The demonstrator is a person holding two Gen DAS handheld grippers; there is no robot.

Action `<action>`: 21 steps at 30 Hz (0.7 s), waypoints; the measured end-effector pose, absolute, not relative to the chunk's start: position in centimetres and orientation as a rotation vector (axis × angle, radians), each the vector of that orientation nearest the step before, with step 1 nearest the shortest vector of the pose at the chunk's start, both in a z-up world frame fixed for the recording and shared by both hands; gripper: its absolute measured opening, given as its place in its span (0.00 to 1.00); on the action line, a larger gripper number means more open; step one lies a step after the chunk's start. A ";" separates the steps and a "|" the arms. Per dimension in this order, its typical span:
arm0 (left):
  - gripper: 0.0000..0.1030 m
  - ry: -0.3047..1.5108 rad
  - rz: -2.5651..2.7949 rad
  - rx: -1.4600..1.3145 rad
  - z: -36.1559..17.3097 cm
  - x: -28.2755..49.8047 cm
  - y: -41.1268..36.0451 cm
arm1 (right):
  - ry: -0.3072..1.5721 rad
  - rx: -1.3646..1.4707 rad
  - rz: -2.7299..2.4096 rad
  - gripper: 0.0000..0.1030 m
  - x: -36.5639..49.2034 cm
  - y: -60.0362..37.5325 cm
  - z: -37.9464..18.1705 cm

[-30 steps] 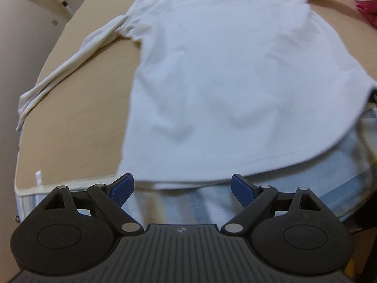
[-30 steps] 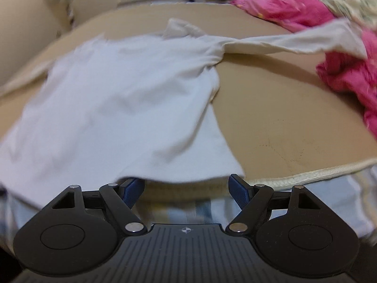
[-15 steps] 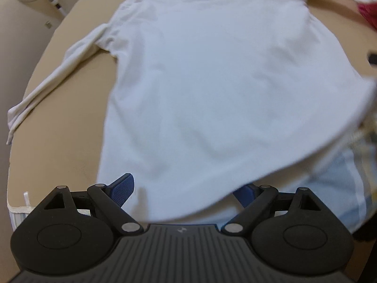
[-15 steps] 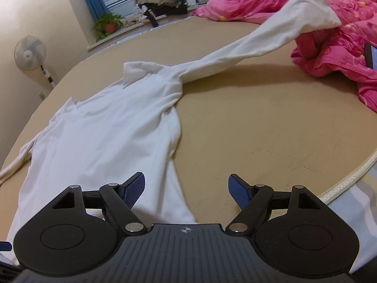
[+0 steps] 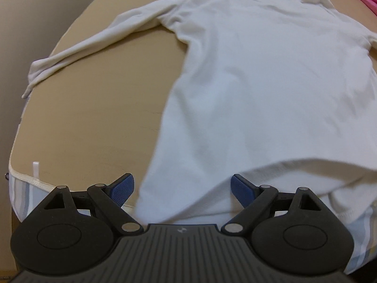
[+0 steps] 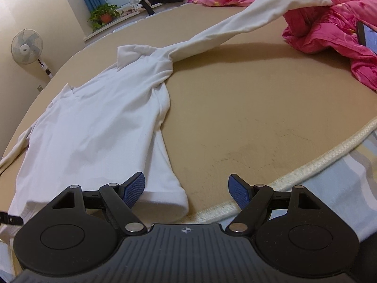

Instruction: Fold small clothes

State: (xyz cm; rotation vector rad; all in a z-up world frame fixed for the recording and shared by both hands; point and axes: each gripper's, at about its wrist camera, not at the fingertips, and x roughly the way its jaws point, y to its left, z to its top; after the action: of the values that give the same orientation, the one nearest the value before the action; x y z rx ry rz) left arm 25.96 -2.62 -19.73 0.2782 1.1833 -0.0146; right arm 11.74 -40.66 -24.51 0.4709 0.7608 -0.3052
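Observation:
A white long-sleeved shirt (image 5: 259, 82) lies spread flat on a tan mattress (image 5: 99, 122), hem toward me, sleeves stretched out to both sides. My left gripper (image 5: 182, 188) is open, and the shirt's lower left hem corner lies between its blue pads. In the right wrist view the shirt (image 6: 99, 127) lies at the left, its right sleeve (image 6: 235, 26) reaching up onto a pink quilt. My right gripper (image 6: 186, 188) is open, with the shirt's lower right hem corner between the pads near the left one.
A pink quilt (image 6: 329, 23) is bunched at the far right of the mattress. The piped mattress edge (image 6: 318, 160) runs close to both grippers, with striped bedding below. A standing fan (image 6: 27, 46) and a potted plant (image 6: 104, 15) stand beyond the bed.
Both grippers have moved forward over the mattress edge and apart, the left toward the left hem corner and the right toward the right hem corner. Both stay open.

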 end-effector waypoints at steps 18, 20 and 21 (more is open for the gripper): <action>0.90 1.176 0.049 0.261 -18.8 27.8 -1.6 | 0.810 0.414 -0.221 0.77 9.3 -40.8 -25.0; 0.90 1.182 0.043 0.265 -19.1 27.7 -1.6 | 0.818 0.380 -0.214 0.77 9.8 -40.0 -25.2; 0.90 1.186 0.040 0.268 -19.3 27.6 -1.7 | 0.823 0.365 -0.211 0.77 10.2 -39.7 -25.4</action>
State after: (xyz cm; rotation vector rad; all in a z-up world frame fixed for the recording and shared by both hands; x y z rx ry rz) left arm 27.61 -1.66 -19.31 0.2679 1.1860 0.0399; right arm 10.22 -39.73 -25.40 0.3649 0.8233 -0.2106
